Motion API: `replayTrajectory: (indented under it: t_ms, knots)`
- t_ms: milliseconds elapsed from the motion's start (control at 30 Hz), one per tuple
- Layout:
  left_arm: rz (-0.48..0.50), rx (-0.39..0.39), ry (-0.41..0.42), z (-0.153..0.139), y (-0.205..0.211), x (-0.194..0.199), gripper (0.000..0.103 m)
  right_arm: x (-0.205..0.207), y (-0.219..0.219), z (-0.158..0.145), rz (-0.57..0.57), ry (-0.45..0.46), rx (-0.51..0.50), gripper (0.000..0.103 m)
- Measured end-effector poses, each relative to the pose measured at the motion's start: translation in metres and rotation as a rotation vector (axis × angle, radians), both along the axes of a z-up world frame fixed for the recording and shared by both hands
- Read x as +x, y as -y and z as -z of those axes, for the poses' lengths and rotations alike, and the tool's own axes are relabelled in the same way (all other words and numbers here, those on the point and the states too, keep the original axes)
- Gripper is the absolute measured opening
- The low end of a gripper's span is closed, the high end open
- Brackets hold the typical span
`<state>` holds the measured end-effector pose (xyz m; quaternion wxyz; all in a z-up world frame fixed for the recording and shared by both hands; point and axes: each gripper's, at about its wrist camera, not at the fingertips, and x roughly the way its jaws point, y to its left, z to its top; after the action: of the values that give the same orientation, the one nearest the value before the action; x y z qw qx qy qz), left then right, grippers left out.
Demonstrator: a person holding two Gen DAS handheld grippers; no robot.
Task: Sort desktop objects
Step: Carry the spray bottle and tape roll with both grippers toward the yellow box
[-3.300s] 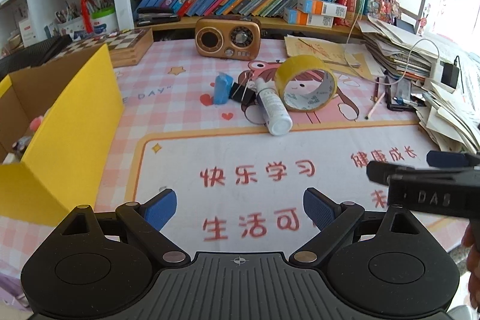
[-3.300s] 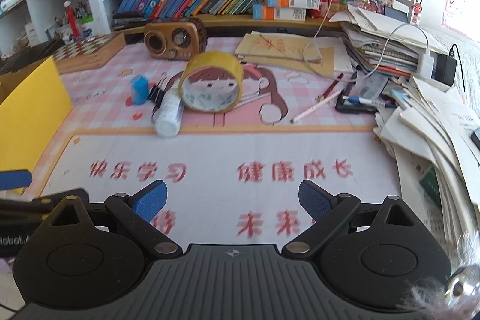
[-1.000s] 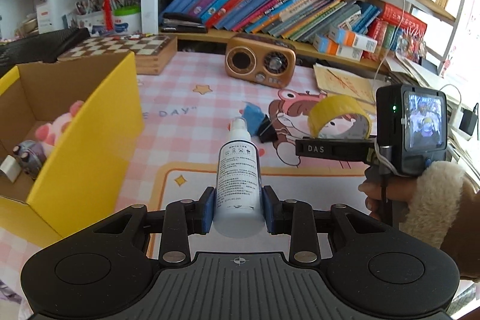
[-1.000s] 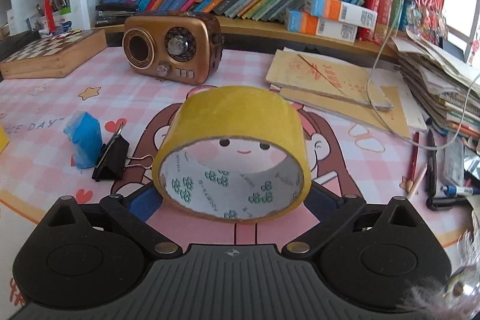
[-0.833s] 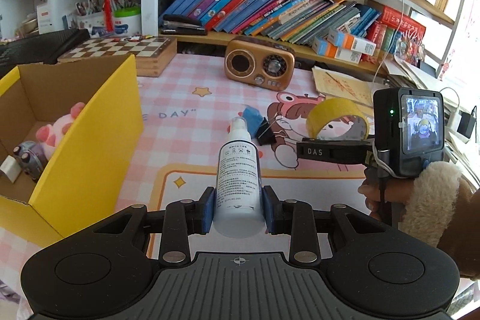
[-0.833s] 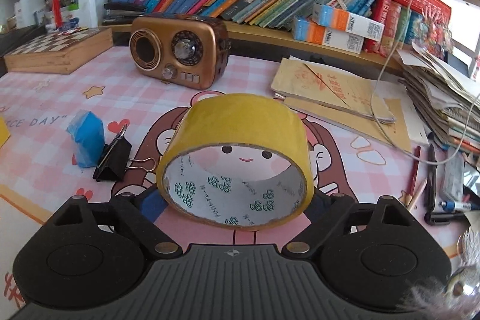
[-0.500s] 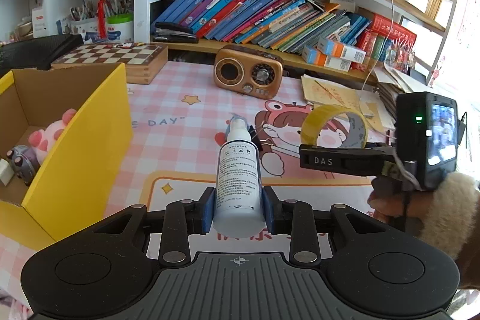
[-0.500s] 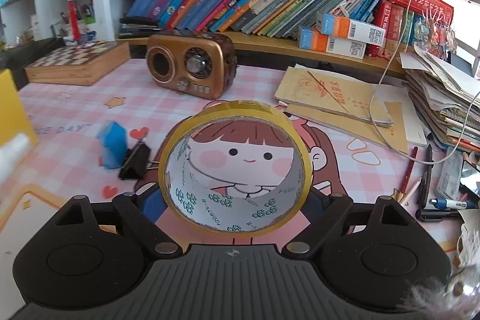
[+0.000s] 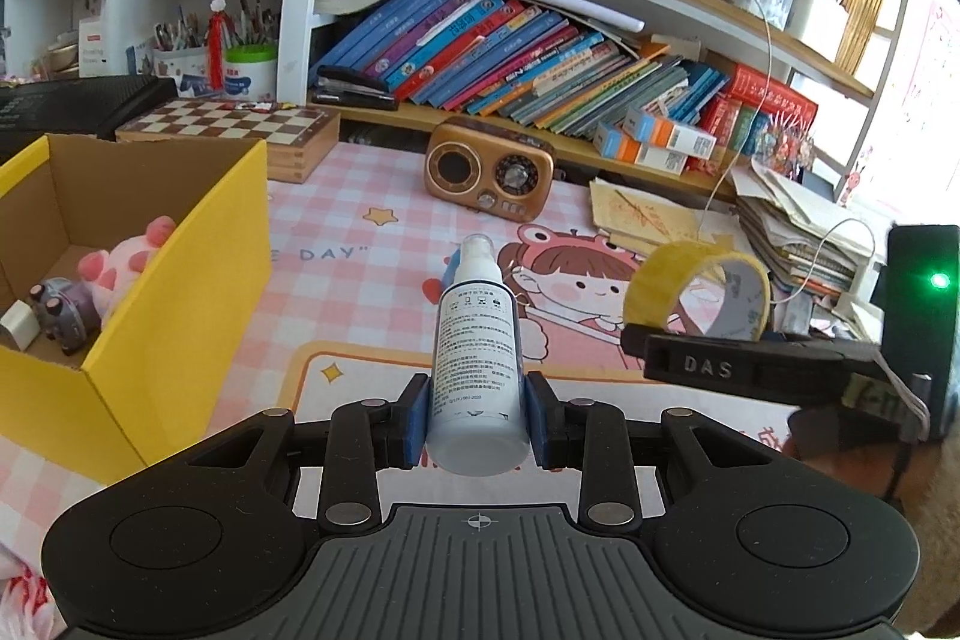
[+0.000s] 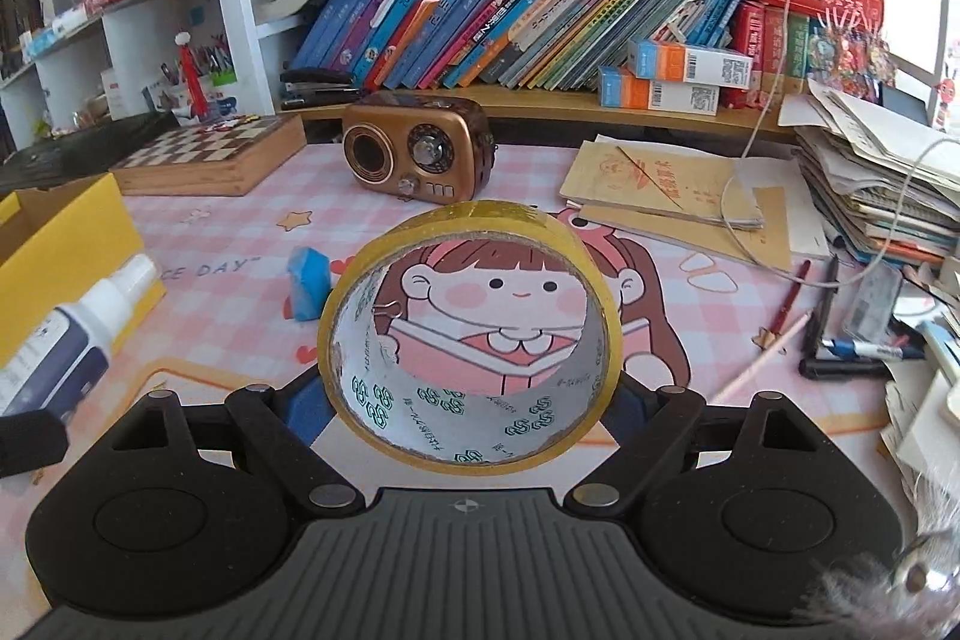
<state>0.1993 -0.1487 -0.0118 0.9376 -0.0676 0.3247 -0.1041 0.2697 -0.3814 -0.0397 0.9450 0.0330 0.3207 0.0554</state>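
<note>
My left gripper (image 9: 477, 421) is shut on a white spray bottle (image 9: 477, 358) and holds it above the pink desk mat, nozzle pointing away. The bottle also shows at the left edge of the right wrist view (image 10: 66, 334). My right gripper (image 10: 471, 406) is shut on a yellow tape roll (image 10: 471, 340), lifted off the mat; the roll also shows in the left wrist view (image 9: 696, 289). A yellow cardboard box (image 9: 174, 292) stands to the left, holding a pink plush toy (image 9: 129, 262) and a small purple toy (image 9: 60, 316).
A blue eraser (image 10: 309, 289) lies on the mat, with a black binder clip beside it, mostly hidden. A brown radio (image 10: 420, 154), a chessboard box (image 10: 210, 154), a book shelf, paper stacks (image 10: 876, 184) and pens (image 10: 822, 316) line the back and right.
Both grippers have risen with their objects. The tape roll has come higher off the mat, and the bottle has moved a little nearer the yellow box.
</note>
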Motion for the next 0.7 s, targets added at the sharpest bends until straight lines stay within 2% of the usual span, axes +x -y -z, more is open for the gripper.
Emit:
replayTrajectory:
  t_ms: [333, 700]
  knots:
    - [0.033, -0.029, 0.040, -0.013, -0.016, -0.026, 0.031, -0.057, -0.014, -0.022, 0.010, -0.001, 0.048, 0.086]
    - [0.053, -0.057, 0.062, -0.022, -0.061, -0.057, 0.031, -0.098, -0.057, -0.031, 0.040, -0.011, 0.052, 0.086]
